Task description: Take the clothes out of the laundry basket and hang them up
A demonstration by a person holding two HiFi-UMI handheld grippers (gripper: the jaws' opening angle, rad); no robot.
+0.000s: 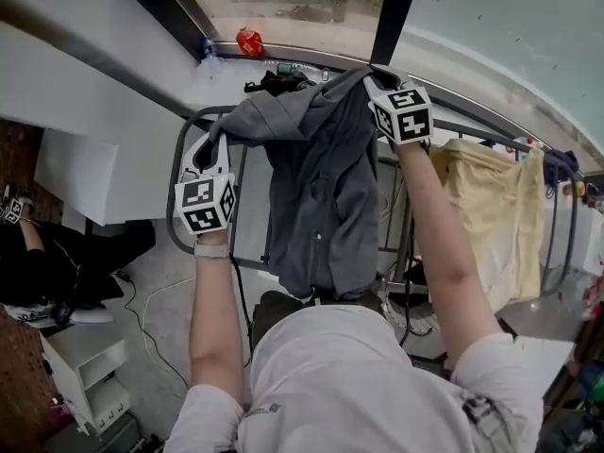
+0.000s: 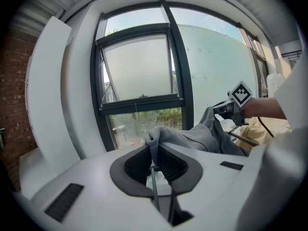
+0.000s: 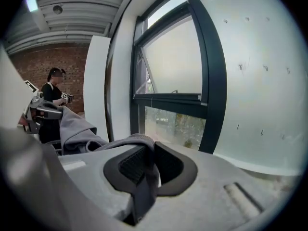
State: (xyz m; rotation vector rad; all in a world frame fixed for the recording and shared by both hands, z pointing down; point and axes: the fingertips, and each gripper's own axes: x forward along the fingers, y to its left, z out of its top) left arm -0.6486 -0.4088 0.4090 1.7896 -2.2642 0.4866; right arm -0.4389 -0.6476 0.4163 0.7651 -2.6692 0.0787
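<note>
My left gripper [image 2: 155,159] has its jaws closed tight on a fold of the grey shirt [image 1: 321,187], and the right gripper [image 3: 147,163] is clamped on another. The shirt is held spread between them over the drying rack [image 1: 491,136] by the window. A yellow garment [image 1: 495,206] already hangs there; this shirt isn't draped yet. Its long axis runs downward, hem lowest.

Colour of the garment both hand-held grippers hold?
Plain grey garment, clearest in the head view.

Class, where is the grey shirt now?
Head view, centre: the grey shirt hangs from the left gripper and right gripper over the drying rack, left of the yellow cloth.
</note>
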